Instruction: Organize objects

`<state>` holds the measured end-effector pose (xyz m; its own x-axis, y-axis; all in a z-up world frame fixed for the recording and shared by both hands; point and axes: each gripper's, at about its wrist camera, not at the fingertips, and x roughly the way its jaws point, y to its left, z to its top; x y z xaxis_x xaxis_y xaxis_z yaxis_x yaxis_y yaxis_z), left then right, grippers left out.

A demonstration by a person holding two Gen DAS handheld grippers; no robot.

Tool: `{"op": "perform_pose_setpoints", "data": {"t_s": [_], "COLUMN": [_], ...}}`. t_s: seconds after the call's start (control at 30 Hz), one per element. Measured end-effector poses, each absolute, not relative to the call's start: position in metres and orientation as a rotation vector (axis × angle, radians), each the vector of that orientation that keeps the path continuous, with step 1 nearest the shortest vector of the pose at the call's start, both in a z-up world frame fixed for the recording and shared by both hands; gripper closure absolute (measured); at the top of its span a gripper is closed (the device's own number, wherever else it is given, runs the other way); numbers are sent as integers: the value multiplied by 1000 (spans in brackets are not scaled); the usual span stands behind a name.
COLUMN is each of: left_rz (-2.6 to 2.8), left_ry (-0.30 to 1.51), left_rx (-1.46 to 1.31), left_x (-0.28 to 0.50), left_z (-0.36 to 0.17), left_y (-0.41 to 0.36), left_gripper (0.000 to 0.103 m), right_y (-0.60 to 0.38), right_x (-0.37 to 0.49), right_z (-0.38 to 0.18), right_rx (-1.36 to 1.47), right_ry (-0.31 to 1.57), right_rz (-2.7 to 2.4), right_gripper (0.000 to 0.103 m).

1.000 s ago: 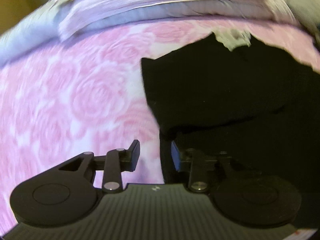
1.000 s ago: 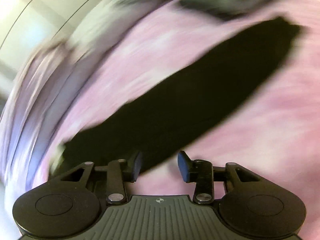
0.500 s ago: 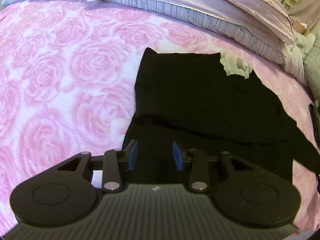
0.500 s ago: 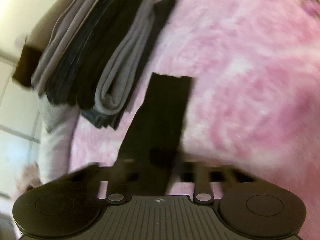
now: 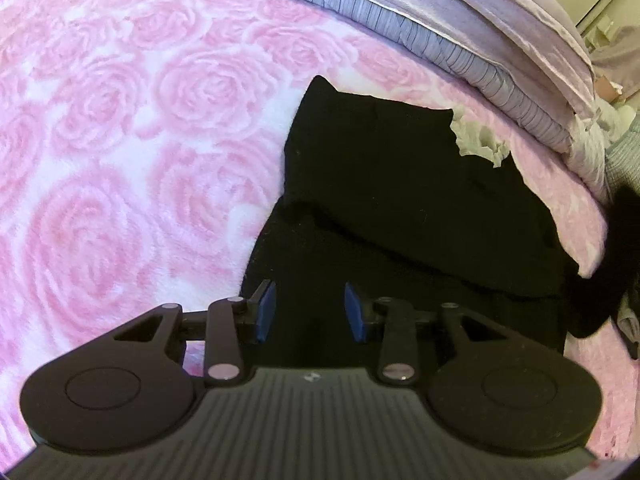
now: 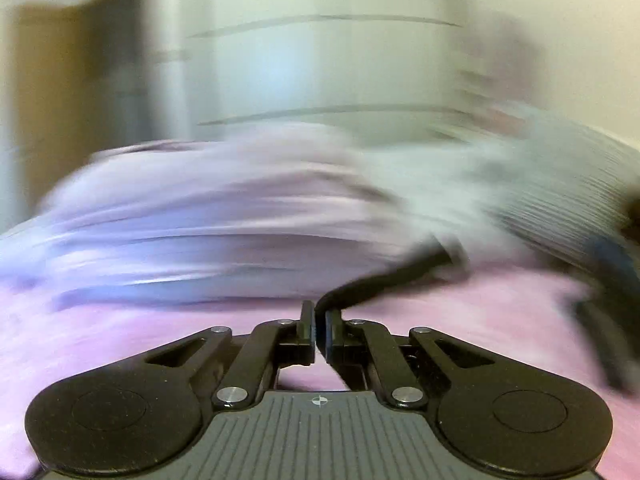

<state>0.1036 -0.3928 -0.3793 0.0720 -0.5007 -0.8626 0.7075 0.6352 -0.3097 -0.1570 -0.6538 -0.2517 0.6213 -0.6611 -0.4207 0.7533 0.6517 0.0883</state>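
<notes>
One black garment (image 5: 400, 208) on bedspread (image 5: 120, 140) — two pillows (image 5: 460, 40)

Motion blur smears nearly all of the right wrist view: the lilac bedding (image 6: 208, 216) beyond the right gripper (image 6: 319, 330) reads only as streaks. The black cloth (image 6: 384, 280) pinched in its closed jaws trails up and right into the blur, its far end indistinct. Beneath the left gripper (image 5: 310, 312), the black garment (image 5: 400, 200) hides behind the tool.

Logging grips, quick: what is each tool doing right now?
Left tool: open, over the black garment, pads not pressing.
Right tool: shut on black cloth.
</notes>
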Motion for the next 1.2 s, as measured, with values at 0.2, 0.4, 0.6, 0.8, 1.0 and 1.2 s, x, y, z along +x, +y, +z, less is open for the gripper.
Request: {"op": "perform_pose_setpoints", "data": {"t_s": [0.2,0.4,0.6,0.8,1.0,1.2], "left_rz": [-912,-944,-999,-1013,-897,-894], "left_ry": [1219,1219,1182,1206,1281,1195], "left_rx": [182,202,184,46,-73,-41], "left_x": [115,122,124,139,161,163], "left_z": [-385,-393,-391,-395,-428,-424], "left_y": [-388,-390,-421,-468,-499,-504], "left_gripper": [71,71,71,71,72,101], "right_y": [-536,-551,-591,-611,-625,-634], "right_x": [-54,-102,-140,-158,-176,-188], "right_z": [-313,-365,-385,-405,-407,-398], "right_rx": [27,28,-89,-104,-68,-34], "right_ry": [717,937,1027,1066,1058,1031], "right_rz": [-465,-602,-704,-687,-669,-649], "right_gripper": [29,29,36,57,88,98]}}
